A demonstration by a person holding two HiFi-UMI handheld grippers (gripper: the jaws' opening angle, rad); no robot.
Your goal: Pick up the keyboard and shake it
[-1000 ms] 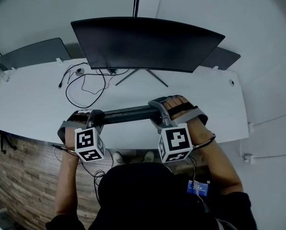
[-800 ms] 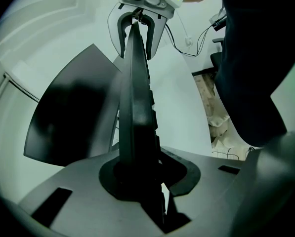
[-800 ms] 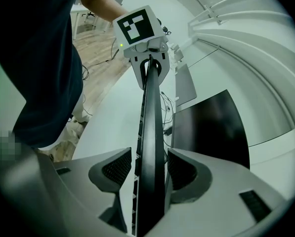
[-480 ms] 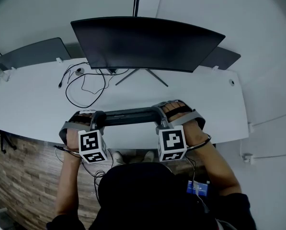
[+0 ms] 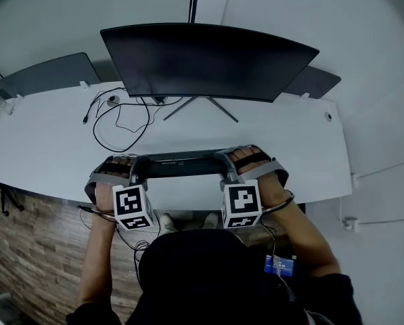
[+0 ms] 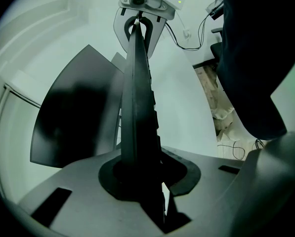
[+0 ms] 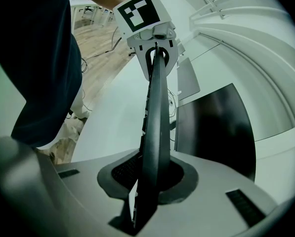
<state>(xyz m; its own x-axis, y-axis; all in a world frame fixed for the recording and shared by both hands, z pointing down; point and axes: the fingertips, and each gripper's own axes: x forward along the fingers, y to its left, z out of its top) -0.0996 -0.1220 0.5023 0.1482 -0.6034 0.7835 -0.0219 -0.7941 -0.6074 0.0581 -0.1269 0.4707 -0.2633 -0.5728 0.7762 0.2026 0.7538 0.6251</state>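
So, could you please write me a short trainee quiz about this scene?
1. Which thing do the left gripper and right gripper clamp? A mouse; B keyboard; C mug.
2. True or false: the monitor shows a picture.
3. In the head view, the loose cables lie on which side of the monitor stand?
Key: 1 B; the right gripper's jaws have just been closing on it. 2 False. 3 Left.

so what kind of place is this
Most likely an office computer workstation: a wide curved monitor stands on a long white desk, loose cables trail beside its stand, and there is a black keyboard near the front edge.
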